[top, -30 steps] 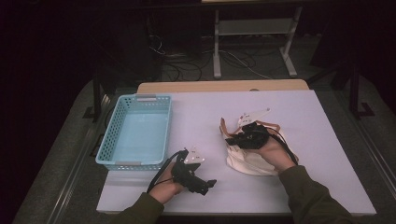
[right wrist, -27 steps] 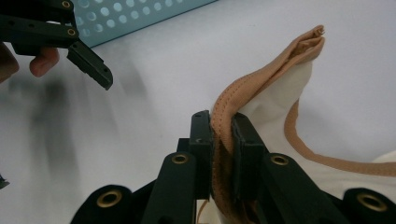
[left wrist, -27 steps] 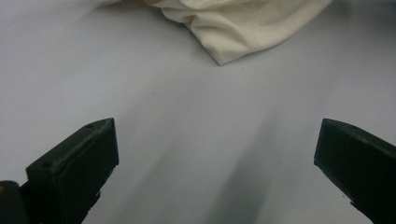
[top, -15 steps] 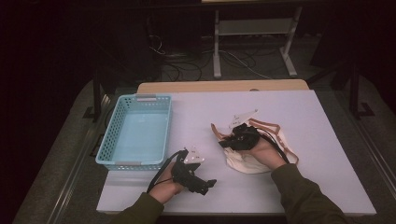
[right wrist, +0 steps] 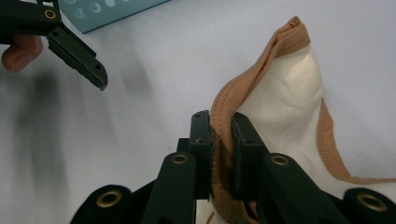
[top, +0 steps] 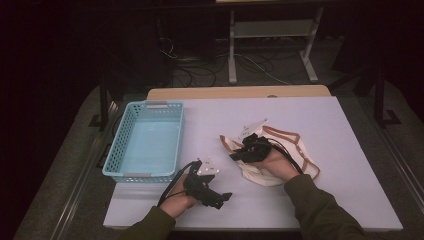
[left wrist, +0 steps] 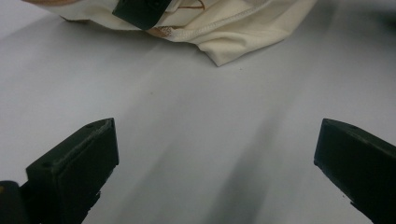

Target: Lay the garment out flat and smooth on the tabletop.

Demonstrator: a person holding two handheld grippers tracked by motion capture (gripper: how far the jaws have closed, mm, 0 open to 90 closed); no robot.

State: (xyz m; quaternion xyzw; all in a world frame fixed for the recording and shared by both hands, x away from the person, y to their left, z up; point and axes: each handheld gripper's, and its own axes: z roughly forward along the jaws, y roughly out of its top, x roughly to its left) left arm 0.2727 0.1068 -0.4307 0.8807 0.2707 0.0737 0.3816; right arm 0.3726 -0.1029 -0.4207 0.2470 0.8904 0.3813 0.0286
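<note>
Your right gripper [right wrist: 222, 135] has its fingers pinched on the tan trim of the cream cloth garment [top: 272, 167], mid-right on the white surface [top: 350, 150]. Left gripper [left wrist: 215, 154]: fingers wide open, holding nothing, resting nr the light blue plastic basket [top: 116, 155].

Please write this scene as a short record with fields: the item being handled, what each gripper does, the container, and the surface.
item: cream garment with tan-brown trim, lying crumpled on the table's right half
right gripper: shut on the garment's trim, the band pinched between its jaws
left gripper: open, jaws wide apart, nothing between them, low over bare table and pointed toward the garment
container: light blue basket, at the table's left side, apart from the garment
basket contents: none visible
surface: pale table
</note>
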